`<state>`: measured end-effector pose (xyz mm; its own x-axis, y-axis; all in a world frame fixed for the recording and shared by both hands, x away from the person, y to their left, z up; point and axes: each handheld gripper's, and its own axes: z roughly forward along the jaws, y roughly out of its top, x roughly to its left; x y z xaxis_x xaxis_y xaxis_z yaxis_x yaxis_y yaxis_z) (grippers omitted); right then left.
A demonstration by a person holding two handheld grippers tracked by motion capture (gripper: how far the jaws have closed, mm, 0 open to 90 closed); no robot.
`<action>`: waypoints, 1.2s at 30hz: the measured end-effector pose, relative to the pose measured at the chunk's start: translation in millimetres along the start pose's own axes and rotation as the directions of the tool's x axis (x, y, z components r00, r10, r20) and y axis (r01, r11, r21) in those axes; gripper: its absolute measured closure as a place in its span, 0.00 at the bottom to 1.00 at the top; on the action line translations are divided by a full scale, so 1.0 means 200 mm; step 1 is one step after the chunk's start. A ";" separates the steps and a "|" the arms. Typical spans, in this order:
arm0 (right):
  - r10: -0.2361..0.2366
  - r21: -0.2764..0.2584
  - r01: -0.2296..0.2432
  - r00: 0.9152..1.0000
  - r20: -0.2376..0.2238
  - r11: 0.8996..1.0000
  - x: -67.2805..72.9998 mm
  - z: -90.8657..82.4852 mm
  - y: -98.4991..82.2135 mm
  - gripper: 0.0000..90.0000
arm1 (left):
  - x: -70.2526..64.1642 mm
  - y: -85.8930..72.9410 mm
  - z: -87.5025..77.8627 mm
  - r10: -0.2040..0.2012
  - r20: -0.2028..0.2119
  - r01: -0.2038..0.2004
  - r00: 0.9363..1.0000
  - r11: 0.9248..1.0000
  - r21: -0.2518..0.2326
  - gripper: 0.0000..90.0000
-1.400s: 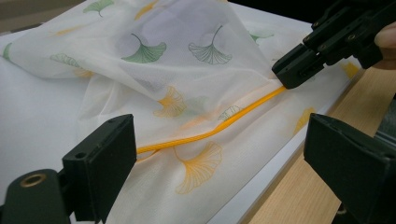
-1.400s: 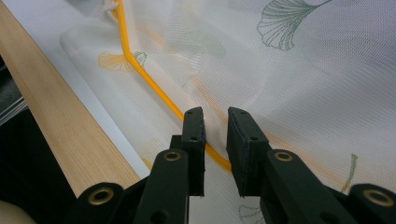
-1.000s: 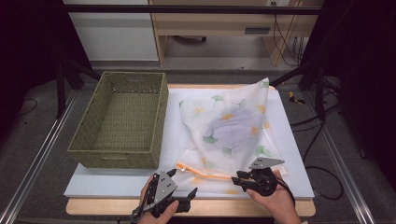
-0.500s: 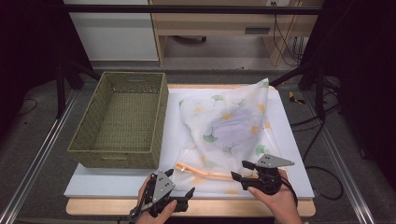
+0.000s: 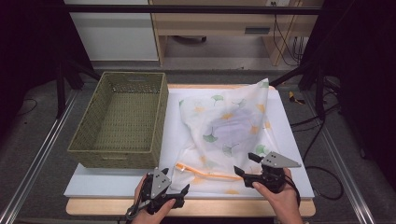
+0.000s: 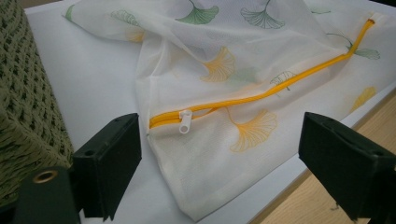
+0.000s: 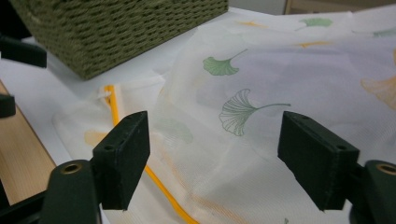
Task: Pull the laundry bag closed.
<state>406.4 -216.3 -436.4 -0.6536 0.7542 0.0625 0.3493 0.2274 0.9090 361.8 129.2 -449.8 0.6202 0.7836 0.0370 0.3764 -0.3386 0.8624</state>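
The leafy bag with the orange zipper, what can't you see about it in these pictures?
- What is inside the mesh bag: the high view shows a purplish shape through the cloth, too blurred to name.
- Where the orange zipper ends: the right gripper view's bottom edge cuts it off.
- The white zipper pull: clear in the left gripper view, too small to make out in the high view.
- The basket: the left gripper view's left edge cuts it off.

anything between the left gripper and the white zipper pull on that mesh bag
Nothing visible does. The left gripper has its jaws open over the near corner of the mesh bag, and the zipper pull lies bare on top of the fabric just beyond them. The green basket sits off to one side.
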 end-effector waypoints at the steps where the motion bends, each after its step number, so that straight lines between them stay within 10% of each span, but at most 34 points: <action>1: -0.030 0.002 0.030 1.000 -0.003 1.000 0.01 0.00 0.00 0.29 | 0.00 0.00 0.00 -0.002 0.001 0.002 1.000 1.000 -0.002 0.16; 8: -0.047 0.007 0.047 0.999 0.007 0.999 0.02 0.00 0.00 0.30 | 0.01 -0.01 0.01 0.033 -0.012 -0.032 0.999 0.998 0.057 0.38; 23: -0.044 0.019 0.044 0.999 0.002 0.999 0.02 -0.01 -0.02 0.66 | 0.14 -0.03 0.10 0.085 -0.096 -0.074 0.992 0.990 0.117 0.80; 36: -0.085 0.072 0.089 0.995 -0.053 0.993 0.07 0.03 -0.03 0.74 | 0.15 -0.05 0.25 0.128 -0.106 -0.111 0.986 0.982 0.153 0.79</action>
<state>399.4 -203.2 -444.6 -0.7155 0.6986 0.0063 0.3373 0.3375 0.8789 411.8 129.7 -482.0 0.5864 0.7848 0.2003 0.4061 -0.4988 0.7657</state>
